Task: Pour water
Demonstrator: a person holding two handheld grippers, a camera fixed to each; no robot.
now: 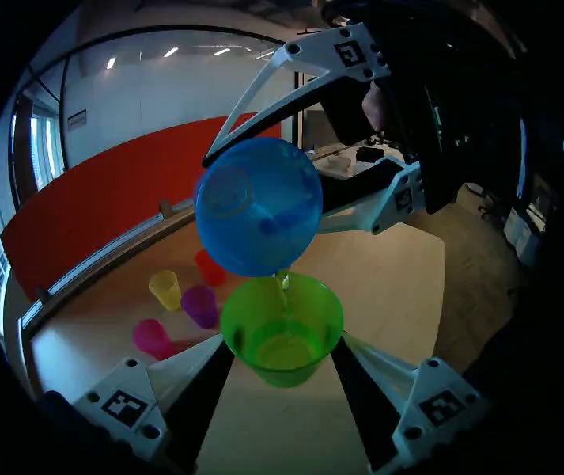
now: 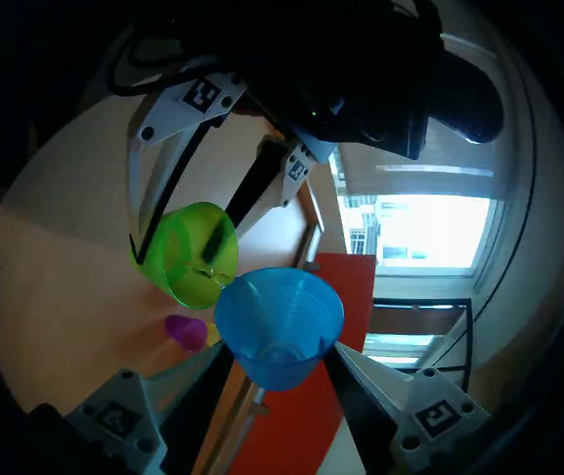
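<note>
the left tool [image 1: 282, 342] is clamped on a translucent green plastic cup [image 1: 284, 336], held upright with water [image 1: 284, 350] in its bottom. the right tool [image 2: 280, 352] is clamped on a translucent blue plastic cup [image 2: 280, 324], tipped so its lip hangs just over the green rim, with a thin stream falling in. both hang above the pale wooden surface [image 1: 392, 277]. beyond sit a purple cup [image 1: 200, 305], yellow cup [image 1: 165, 288], red cup [image 1: 210, 267] and pink cup [image 1: 153, 338], clustered near the far edge below a red wall [image 1: 107, 206]. open surface lies right of them.

No readable text; the wall sign [image 1: 77, 119] seems too blurred.
</note>
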